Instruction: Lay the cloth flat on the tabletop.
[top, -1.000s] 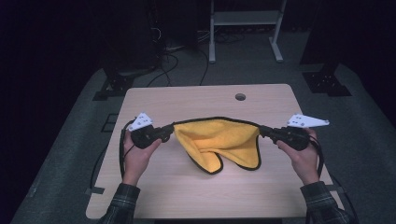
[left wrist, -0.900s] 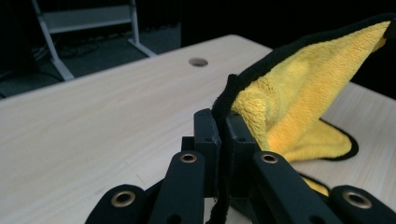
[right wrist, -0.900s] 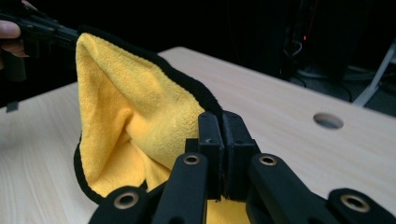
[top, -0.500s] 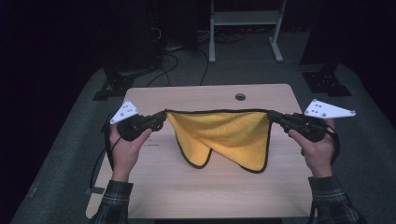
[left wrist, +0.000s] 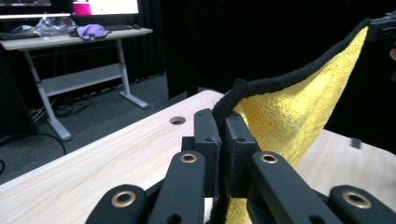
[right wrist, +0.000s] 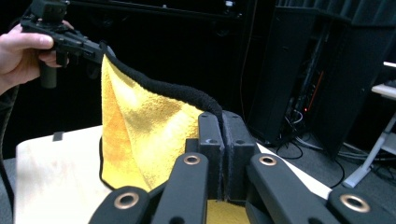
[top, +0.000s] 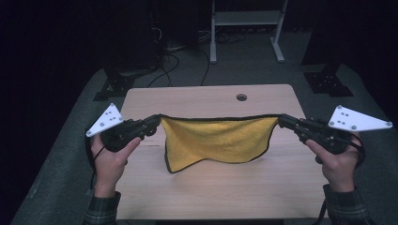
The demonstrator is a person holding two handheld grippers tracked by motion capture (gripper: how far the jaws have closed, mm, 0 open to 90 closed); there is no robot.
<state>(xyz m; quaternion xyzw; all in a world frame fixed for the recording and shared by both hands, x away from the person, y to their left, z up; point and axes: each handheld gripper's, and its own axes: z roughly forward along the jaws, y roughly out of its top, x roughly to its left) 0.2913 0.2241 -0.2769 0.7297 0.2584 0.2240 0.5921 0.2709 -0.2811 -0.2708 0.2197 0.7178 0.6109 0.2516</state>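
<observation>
A yellow cloth [top: 218,140] with a black hem hangs stretched between my two grippers above the wooden table [top: 211,197]. My left gripper [top: 157,121] is shut on its left top corner, and my right gripper [top: 281,120] is shut on its right top corner. The top hem runs nearly taut; the lower edge droops toward the tabletop. In the left gripper view the jaws [left wrist: 223,135] pinch the black hem, with the cloth [left wrist: 299,107] rising to the right. In the right gripper view the jaws [right wrist: 220,135] clamp the hem, and the cloth [right wrist: 140,135] stretches to the other gripper [right wrist: 100,49].
A round cable hole [top: 241,97] sits near the table's far edge. Beyond the table stand a white desk frame [top: 244,28] and dark equipment with cables on the floor [top: 178,51]. A purple item [left wrist: 91,31] lies on a far desk.
Both grippers moved apart and lifted, pulling the cloth from a bunched, folded hang into a wide spread sheet. Both keep their hold on the corners.
</observation>
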